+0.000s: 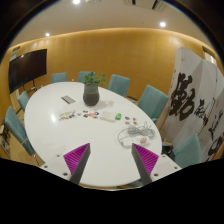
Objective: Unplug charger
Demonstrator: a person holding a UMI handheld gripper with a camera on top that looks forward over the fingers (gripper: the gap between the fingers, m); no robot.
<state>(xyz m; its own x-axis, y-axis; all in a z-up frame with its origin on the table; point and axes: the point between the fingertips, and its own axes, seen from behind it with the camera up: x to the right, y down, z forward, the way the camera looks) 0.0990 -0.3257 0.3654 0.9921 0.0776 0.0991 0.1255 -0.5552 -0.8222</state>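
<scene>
White table [45, 120] fills a wood-walled meeting room. Charger [134, 131] with its cord lies near the table's edge, just ahead of the gripper [110, 160], whose fingers are spread apart, holding nothing. Plant [91, 90] stands beyond, chairs [152, 99] around.
</scene>
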